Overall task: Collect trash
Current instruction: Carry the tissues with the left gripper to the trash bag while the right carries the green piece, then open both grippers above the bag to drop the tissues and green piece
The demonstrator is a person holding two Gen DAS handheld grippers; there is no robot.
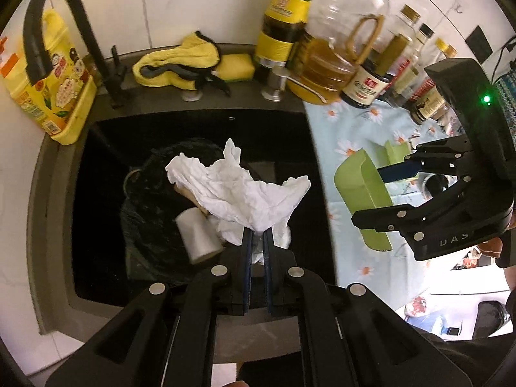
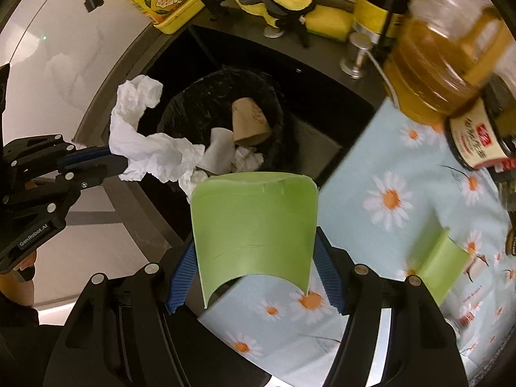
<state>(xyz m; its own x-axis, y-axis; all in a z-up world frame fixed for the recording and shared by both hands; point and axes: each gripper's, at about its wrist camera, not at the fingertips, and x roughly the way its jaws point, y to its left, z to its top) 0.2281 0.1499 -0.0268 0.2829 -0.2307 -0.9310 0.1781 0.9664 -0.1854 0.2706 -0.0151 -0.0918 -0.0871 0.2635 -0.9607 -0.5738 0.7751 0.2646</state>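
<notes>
Inside the bin (image 2: 277, 109), only the right view shows a brown cup (image 2: 250, 124).

both wrist cams look steeply down from close up; left over the sink (image 1: 64, 225), right beside it, both catching the bin (image 2: 277, 103).

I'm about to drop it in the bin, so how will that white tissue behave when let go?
The tissue looks floppy: it droops from the left tongs. Probably very light, so it may flutter or snag on the bin rim rather than drop straight.
</notes>
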